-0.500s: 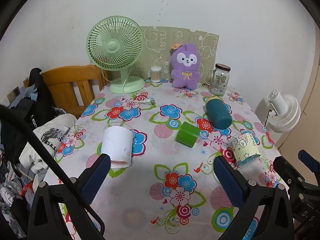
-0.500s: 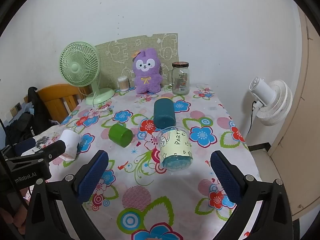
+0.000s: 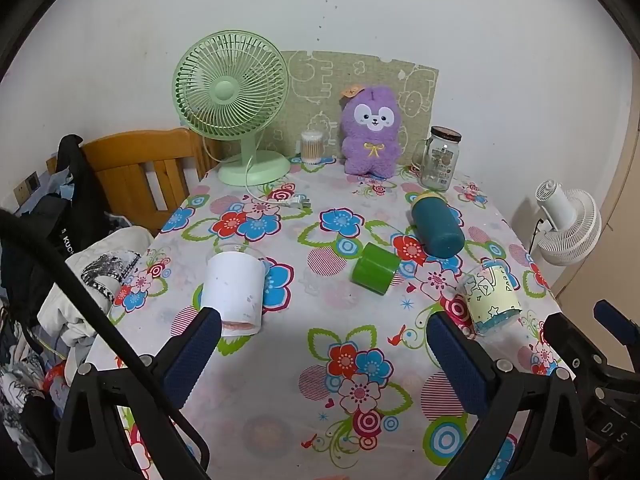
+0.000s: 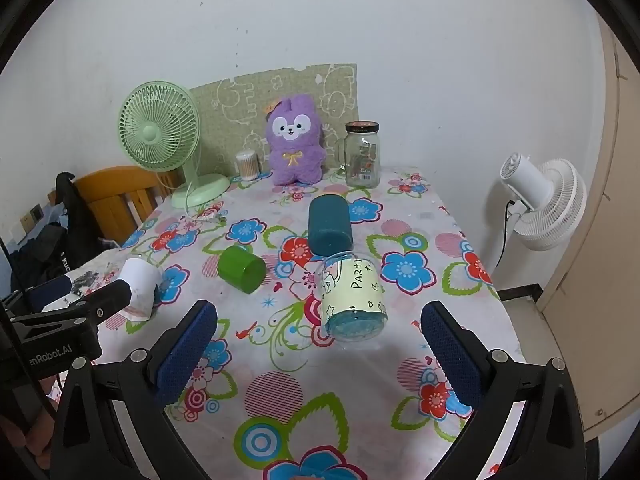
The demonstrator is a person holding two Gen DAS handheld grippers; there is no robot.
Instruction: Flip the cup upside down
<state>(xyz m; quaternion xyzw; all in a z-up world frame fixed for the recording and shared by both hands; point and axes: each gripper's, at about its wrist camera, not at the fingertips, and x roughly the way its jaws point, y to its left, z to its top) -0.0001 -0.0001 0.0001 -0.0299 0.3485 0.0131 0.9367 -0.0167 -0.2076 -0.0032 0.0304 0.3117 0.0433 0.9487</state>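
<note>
Much of the left edge was hard to read: a heap of clothes [image 3: 92,280] and dark bags beside the wooden chair [image 3: 140,176] blurred into the fisheye rim, and a black cable [image 3: 80,300] crossed the left wrist view in front of them. In that view the right gripper [image 3: 612,320] was cut off at the frame's right edge, only its dark frame and one blue pad showing. In the right wrist view, the left gripper [image 4: 80,300] hid the near end of the white cup [image 4: 140,280].

Four cups lay on their sides on the flowered tablecloth [image 3: 360,360]: the white cup [image 3: 234,288] just ahead of the left gripper's left finger, a green cup [image 3: 375,267] mid-table, a teal cup [image 3: 436,226] behind it, and a clear cup with a pale yellow printed sleeve [image 4: 352,294] nearest the right gripper, its blue-tinted bottom facing the camera. Which way the white cup's mouth faced was unclear.

The left gripper [image 3: 320,356] hovered low over the near table, jaws spread wide and holding nothing. The right gripper [image 4: 320,344] hung likewise — jaws wide apart, empty, the sleeved cup lying between and beyond its fingers, untouched.

Behind stood a green fan [image 3: 236,100], a purple plush [image 3: 372,132], a glass jar [image 3: 440,158] and a cotton-swab tub [image 3: 312,148]; a white fan [image 4: 544,204] stood off the table's right side.
</note>
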